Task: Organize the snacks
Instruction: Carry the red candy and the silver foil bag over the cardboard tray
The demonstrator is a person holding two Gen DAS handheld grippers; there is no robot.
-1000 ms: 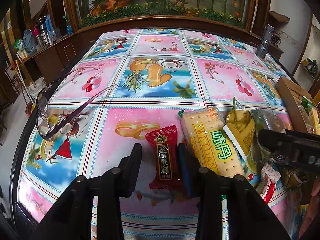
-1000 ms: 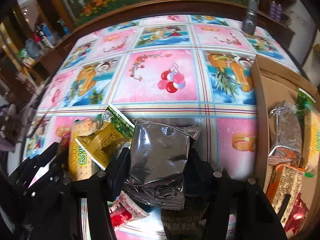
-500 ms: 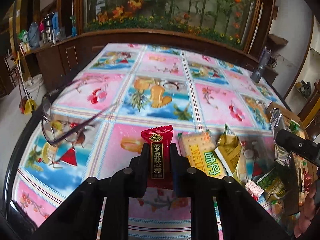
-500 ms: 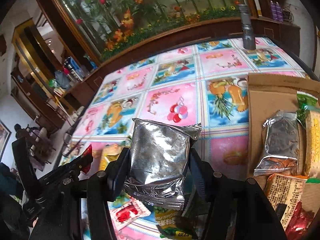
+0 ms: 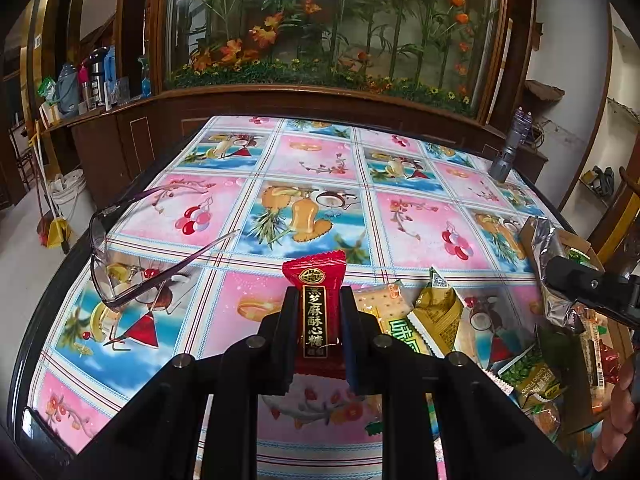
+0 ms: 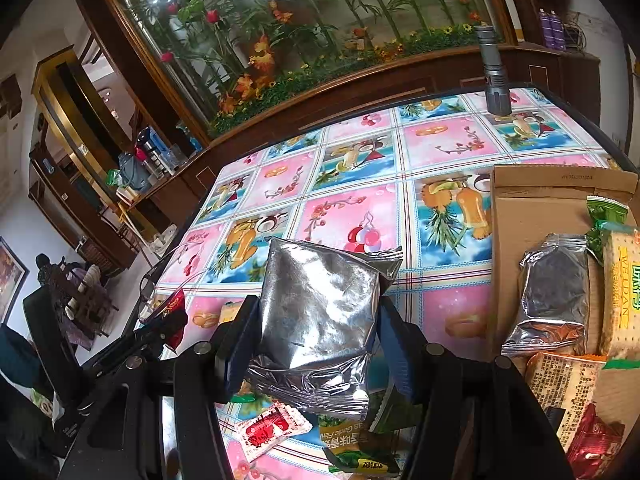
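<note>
My left gripper (image 5: 317,300) is shut on a small red candy packet (image 5: 314,280) with gold lettering, held upright above the patterned tablecloth (image 5: 312,168). My right gripper (image 6: 316,312) is shut on a silver foil snack bag (image 6: 320,312), lifted off the table; the bag also shows at the right in the left wrist view (image 5: 550,256). To its right lies a cardboard box (image 6: 532,216) holding a second silver bag (image 6: 556,296), a cracker pack (image 6: 622,292) and other snacks. Loose snacks lie under the grippers: a cracker pack (image 5: 380,300), a gold packet (image 5: 436,312), a red-and-white sachet (image 6: 268,430).
A pair of glasses (image 5: 132,264) rests near the table's left edge. A grey flashlight (image 6: 494,76) stands at the far right corner. A wooden cabinet with artificial flowers (image 5: 320,32) runs behind the table. A person's fingers (image 5: 616,432) show at the lower right.
My left gripper closed on the red candy packet and lifted it off the table. The right gripper rose with the silver bag and tilted upward.
</note>
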